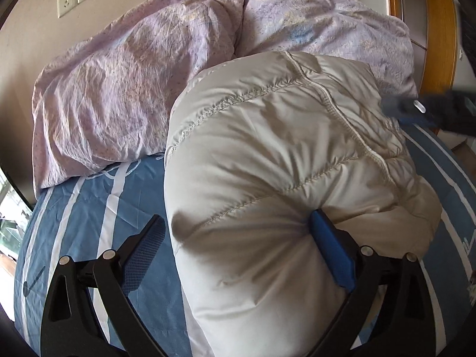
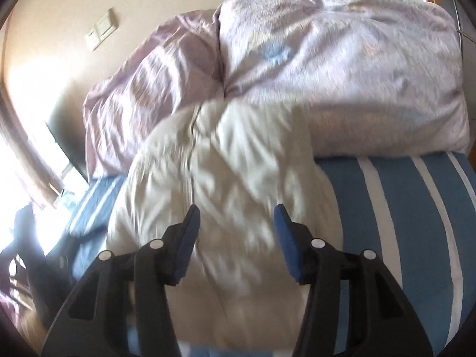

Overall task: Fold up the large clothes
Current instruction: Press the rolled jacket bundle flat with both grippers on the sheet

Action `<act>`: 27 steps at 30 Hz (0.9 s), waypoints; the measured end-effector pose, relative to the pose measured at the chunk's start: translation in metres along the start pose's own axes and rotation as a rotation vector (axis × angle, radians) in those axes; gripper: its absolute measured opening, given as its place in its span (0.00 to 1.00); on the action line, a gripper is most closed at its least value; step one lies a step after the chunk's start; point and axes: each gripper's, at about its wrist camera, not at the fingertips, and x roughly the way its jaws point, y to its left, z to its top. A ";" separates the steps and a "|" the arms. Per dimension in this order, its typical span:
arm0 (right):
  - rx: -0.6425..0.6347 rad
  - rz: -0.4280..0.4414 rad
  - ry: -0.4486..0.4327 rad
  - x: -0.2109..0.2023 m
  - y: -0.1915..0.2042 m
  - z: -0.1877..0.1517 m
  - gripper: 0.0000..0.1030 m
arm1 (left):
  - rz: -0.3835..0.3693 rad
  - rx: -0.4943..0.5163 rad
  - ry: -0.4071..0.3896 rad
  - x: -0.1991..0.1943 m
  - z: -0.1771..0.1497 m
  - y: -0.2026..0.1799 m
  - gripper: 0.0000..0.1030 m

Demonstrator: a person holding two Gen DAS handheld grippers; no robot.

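Two claws over white jacket (image 1: 267, 178) | left claw (image 1: 238, 255) wide | right claw (image 2: 236, 238) half-spread, empty | lilac duvet (image 1: 125, 89) behind

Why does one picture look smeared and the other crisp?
Right wrist view: motion blur smears the white puffy jacket and there is window glare at left. Left wrist view: the jacket is sharp, only the other hand-held gripper is blurred. Both views bulge from fisheye distortion.

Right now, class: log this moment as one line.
left gripper: open, straddling white down jacket | right gripper: open above jacket | surface: striped bed sheet | behind: lilac duvet
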 end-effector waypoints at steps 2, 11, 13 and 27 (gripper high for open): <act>0.055 -0.001 0.015 0.021 -0.005 0.014 0.51 | -0.005 -0.006 0.002 0.002 0.001 0.000 0.96; 0.107 -0.083 0.135 0.089 -0.022 0.013 0.50 | -0.020 -0.030 -0.018 0.013 0.006 -0.007 0.99; 0.115 -0.070 0.147 0.096 -0.026 0.013 0.51 | -0.027 -0.038 -0.015 0.015 0.007 -0.007 0.99; 0.104 -0.024 0.106 0.058 -0.033 -0.011 0.54 | -0.006 -0.026 0.009 0.020 0.008 -0.013 0.99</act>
